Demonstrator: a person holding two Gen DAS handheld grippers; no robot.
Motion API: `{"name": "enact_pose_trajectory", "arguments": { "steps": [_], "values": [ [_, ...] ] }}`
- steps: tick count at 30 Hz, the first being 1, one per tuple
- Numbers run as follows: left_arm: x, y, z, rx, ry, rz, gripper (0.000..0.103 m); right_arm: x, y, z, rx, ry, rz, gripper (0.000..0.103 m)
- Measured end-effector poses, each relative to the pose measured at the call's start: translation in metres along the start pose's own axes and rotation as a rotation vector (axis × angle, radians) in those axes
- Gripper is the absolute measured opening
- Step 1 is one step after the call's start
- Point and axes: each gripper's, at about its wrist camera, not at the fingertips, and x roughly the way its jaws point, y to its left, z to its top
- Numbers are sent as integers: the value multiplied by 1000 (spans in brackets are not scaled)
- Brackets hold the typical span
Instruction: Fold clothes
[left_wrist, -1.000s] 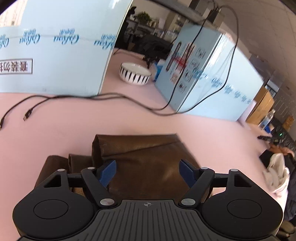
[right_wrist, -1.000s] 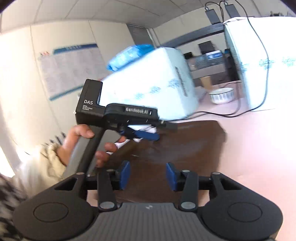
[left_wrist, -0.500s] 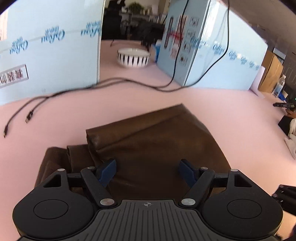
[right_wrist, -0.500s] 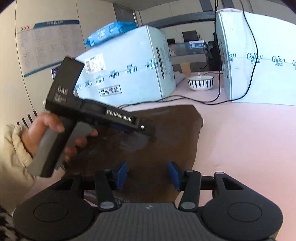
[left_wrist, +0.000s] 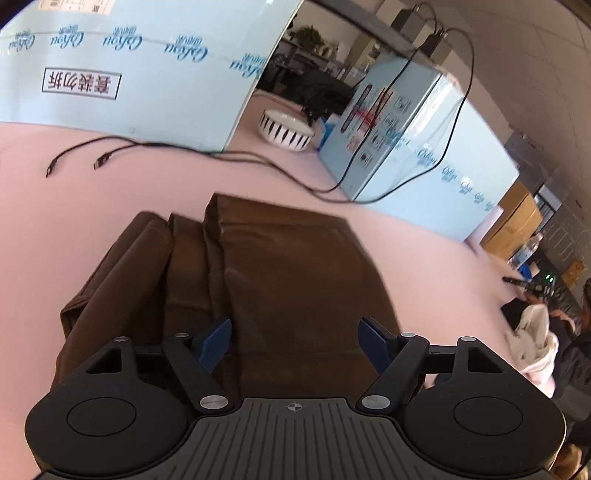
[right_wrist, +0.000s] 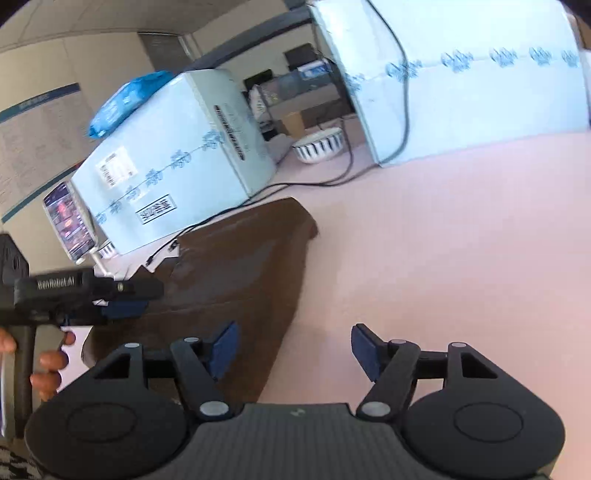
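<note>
A dark brown garment (left_wrist: 280, 266) lies folded in layers on the pink table (left_wrist: 92, 206). My left gripper (left_wrist: 295, 341) hovers over its near edge with the jaws wide and nothing between the blue pads. In the right wrist view the same brown garment (right_wrist: 240, 266) lies left of centre. My right gripper (right_wrist: 293, 347) is over its right edge, jaws opening, with no cloth pinched; its left pad (right_wrist: 223, 345) is above the cloth and the right one above bare table. The left gripper (right_wrist: 122, 308) shows at the left, held by a hand (right_wrist: 51, 363).
Two large pale blue boxes (left_wrist: 122, 74) (left_wrist: 391, 133) stand at the back with a striped bowl (left_wrist: 286, 129) between them. Black cables (left_wrist: 184, 151) trail across the table beyond the garment. A person in white sits at the far right (left_wrist: 535, 343). A phone on a stand (right_wrist: 70, 221) is at the left.
The right gripper's jaws have spread wider and it has rolled and shifted toward the garment's right edge. The left gripper moved sideways over the garment, its jaws unchanged.
</note>
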Motion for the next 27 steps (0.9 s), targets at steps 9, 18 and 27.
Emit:
{"name": "enact_pose_trajectory", "arguments": {
  "steps": [9,18,27],
  "values": [
    [-1,12,4,-77,-12,-59,78,22,-16,0,177,66,241,89],
    [-6,21,1,-175,-38,-78,77,40,-15,-2,256,40,288,24],
    [16,-20,-25,-110,-12,-225,78,-15,-55,7,338,-99,175,20]
  ]
}}
